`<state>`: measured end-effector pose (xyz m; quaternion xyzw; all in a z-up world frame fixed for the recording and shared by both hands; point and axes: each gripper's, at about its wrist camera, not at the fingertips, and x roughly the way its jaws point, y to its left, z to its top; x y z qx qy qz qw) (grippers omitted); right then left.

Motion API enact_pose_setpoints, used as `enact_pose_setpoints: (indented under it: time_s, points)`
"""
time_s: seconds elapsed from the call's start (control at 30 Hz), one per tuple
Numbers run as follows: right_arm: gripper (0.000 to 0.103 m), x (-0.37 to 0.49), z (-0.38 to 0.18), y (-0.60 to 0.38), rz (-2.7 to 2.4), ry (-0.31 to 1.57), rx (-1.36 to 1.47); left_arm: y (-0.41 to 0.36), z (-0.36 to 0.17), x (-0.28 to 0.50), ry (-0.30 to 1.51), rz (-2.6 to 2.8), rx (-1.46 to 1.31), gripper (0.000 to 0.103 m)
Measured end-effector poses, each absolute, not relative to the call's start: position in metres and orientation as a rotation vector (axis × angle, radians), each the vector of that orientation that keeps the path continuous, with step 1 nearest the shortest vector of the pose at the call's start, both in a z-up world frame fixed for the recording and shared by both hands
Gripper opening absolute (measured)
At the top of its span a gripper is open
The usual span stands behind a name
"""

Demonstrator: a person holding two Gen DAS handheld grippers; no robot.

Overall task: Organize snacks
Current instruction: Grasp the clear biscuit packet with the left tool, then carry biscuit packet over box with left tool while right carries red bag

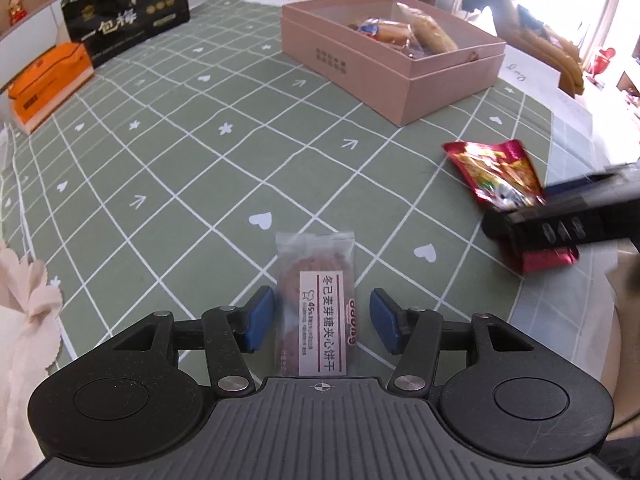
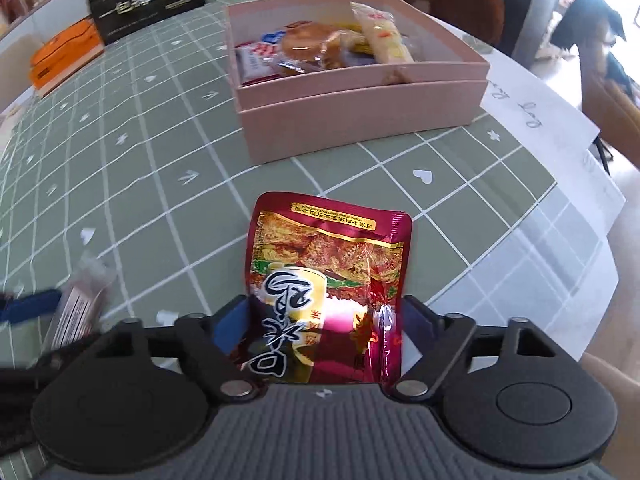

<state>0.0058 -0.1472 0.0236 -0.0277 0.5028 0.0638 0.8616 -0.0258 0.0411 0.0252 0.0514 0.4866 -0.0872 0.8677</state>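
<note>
A clear biscuit packet with a white label (image 1: 316, 300) lies flat on the green checked tablecloth (image 1: 180, 152). My left gripper (image 1: 322, 314) stands open around it, and a gap shows at the right blue pad. A red foil snack packet (image 2: 328, 288) sits between the fingers of my right gripper (image 2: 326, 310), whose pads touch both its side edges. In the left wrist view the same red packet (image 1: 496, 172) lies partly under the right gripper (image 1: 560, 220). The pink box (image 2: 360, 120) beyond holds several wrapped snacks (image 2: 304, 48).
A black printed box (image 1: 124, 12) and an orange box (image 1: 48, 76) stand at the far left of the table. White paper sheets (image 2: 540, 108) lie past the pink box near the table's right edge. A pale pink cloth (image 1: 24, 312) hangs at the near left.
</note>
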Motion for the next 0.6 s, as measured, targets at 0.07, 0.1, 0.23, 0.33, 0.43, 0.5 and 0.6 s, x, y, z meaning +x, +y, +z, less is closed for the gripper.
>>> enact_pose_setpoints:
  time_s: [0.07, 0.1, 0.23, 0.33, 0.43, 0.5, 0.6]
  points:
    - [0.073, -0.001, 0.024, -0.148, 0.143, 1.054, -0.073, 0.040, 0.025, -0.025, 1.020, -0.178, 0.107, 0.059]
    - [0.073, -0.005, 0.024, -0.149, 0.144, 1.055, -0.078, 0.040, 0.025, -0.026, 1.015, -0.179, 0.112, 0.059]
    - [0.073, -0.015, 0.023, -0.156, 0.141, 1.051, -0.069, 0.042, 0.024, -0.031, 0.991, -0.193, 0.117, 0.055]
    - [0.073, -0.017, 0.022, -0.161, 0.144, 1.060, -0.048, 0.043, 0.024, -0.033, 0.976, -0.186, 0.122, 0.047]
    - [0.072, -0.019, 0.022, -0.163, 0.145, 1.061, -0.046, 0.045, 0.024, -0.036, 0.960, -0.198, 0.108, 0.042]
    - [0.070, -0.020, 0.023, -0.162, 0.150, 1.059, -0.055, 0.048, 0.024, -0.041, 0.944, -0.230, 0.087, 0.042]
    - [0.067, -0.025, 0.025, -0.162, 0.157, 1.069, -0.055, 0.049, 0.023, -0.055, 0.923, -0.255, 0.079, 0.041]
